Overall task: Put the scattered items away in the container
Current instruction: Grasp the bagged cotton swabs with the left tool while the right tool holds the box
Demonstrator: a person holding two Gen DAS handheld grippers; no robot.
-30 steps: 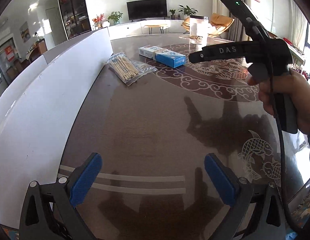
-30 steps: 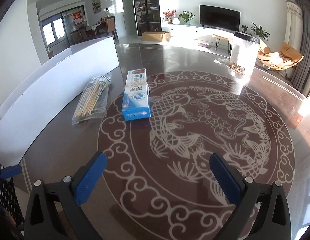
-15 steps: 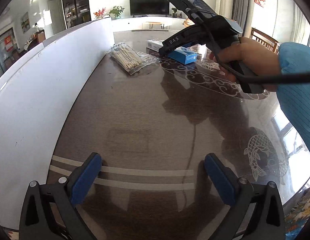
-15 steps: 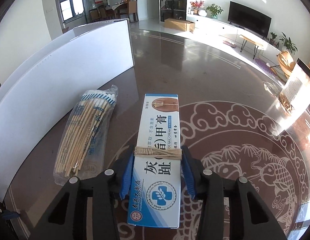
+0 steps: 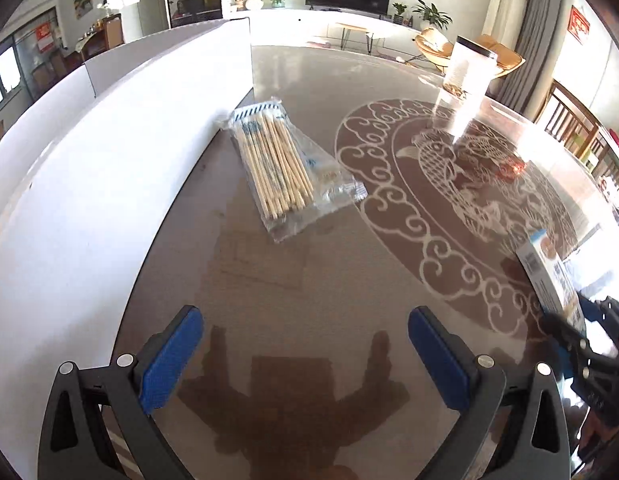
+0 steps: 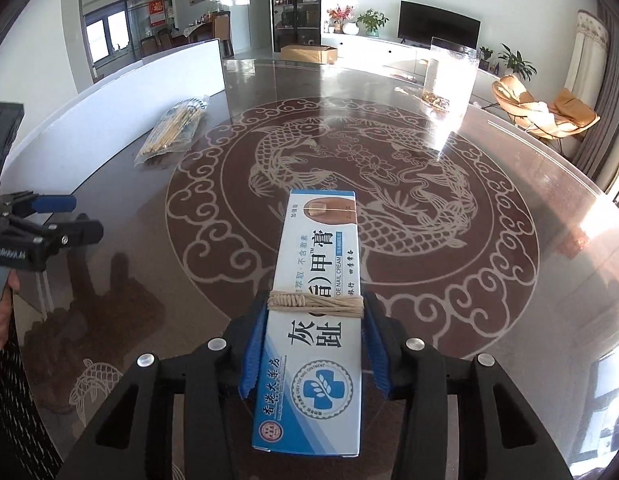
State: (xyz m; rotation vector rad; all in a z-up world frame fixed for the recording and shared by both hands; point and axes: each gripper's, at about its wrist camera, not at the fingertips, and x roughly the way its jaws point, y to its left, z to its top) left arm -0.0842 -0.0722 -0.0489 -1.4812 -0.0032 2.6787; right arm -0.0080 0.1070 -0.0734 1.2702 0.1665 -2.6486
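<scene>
Ointment box (image 6: 317,320) near end hidden behind right tool (image 6: 313,344) pads.

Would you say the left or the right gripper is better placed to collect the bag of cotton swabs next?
Left. The left gripper is open with the bag of cotton swabs straight ahead; the right gripper is shut on the ointment box.

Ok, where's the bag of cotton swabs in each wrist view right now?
Left wrist: bag of cotton swabs lies upper centre, beside the white wall panel.
Right wrist: the bag sits upper left, small, near the same panel.
Shared landmark: clear container standing at the far side of the table.
</scene>
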